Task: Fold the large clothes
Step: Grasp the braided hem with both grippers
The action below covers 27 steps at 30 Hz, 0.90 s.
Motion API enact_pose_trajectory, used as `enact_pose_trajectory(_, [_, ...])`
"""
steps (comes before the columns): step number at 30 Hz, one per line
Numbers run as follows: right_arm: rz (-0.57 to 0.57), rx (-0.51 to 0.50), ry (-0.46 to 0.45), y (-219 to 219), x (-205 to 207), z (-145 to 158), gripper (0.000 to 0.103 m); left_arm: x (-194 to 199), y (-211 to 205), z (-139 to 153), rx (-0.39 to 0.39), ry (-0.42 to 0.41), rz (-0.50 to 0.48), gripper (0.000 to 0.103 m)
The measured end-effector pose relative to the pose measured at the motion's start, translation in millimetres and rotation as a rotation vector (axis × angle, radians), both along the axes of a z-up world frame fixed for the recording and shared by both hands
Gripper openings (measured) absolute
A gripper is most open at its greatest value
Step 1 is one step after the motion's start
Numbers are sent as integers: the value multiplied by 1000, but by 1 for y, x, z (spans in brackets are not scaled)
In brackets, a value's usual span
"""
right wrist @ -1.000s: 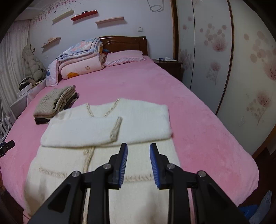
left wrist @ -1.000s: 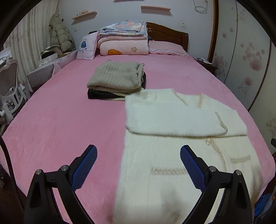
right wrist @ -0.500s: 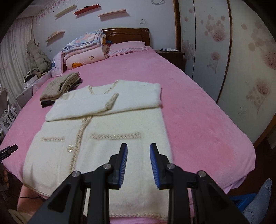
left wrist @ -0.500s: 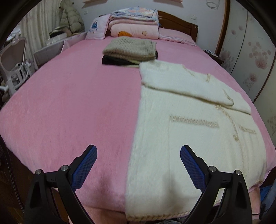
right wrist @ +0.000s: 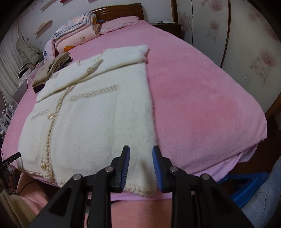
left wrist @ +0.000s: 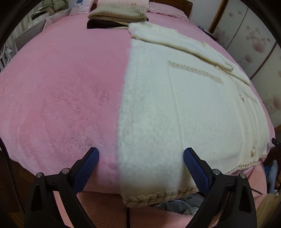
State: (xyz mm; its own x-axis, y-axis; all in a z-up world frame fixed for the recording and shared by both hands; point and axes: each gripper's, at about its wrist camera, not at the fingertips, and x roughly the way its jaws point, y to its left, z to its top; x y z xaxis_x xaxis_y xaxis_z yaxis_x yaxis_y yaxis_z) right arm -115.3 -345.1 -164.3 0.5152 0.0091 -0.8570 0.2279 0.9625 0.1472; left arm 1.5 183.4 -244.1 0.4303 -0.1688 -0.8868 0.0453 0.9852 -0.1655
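Observation:
A cream fluffy cardigan (left wrist: pixel 175 105) lies flat on the pink bed (left wrist: pixel 61 87), buttoned, with its sleeves (left wrist: pixel 175 40) folded across the chest. Its braided hem hangs just over the near bed edge. My left gripper (left wrist: pixel 141 154) is wide open and points down over the hem's left corner, one finger above the blanket and one above the cardigan. In the right wrist view the cardigan (right wrist: pixel 96 122) fills the left half. My right gripper (right wrist: pixel 141 154) hovers over the hem's right corner with a narrow gap between its pads and nothing pinched.
A folded stack of beige and dark clothes (left wrist: pixel 117 15) sits beyond the cardigan's collar. Folded quilts (right wrist: pixel 75 33) and pillows lie by the headboard. Flowered wardrobe doors (right wrist: pixel 237 35) line the right wall. A blue stool (right wrist: pixel 245 185) and a person's jeans leg (right wrist: pixel 263 201) are at the bed's foot.
Both grippers have sunk and drawn back toward the near bed edge, so the cardigan's hem now lies under them. Neither jaw width has changed.

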Motion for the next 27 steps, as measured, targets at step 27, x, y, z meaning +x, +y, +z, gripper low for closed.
enact_pose_trajectory(27, [130, 253, 71, -13, -7, -60, 29, -19, 11, -11, -195, 53, -101, 62])
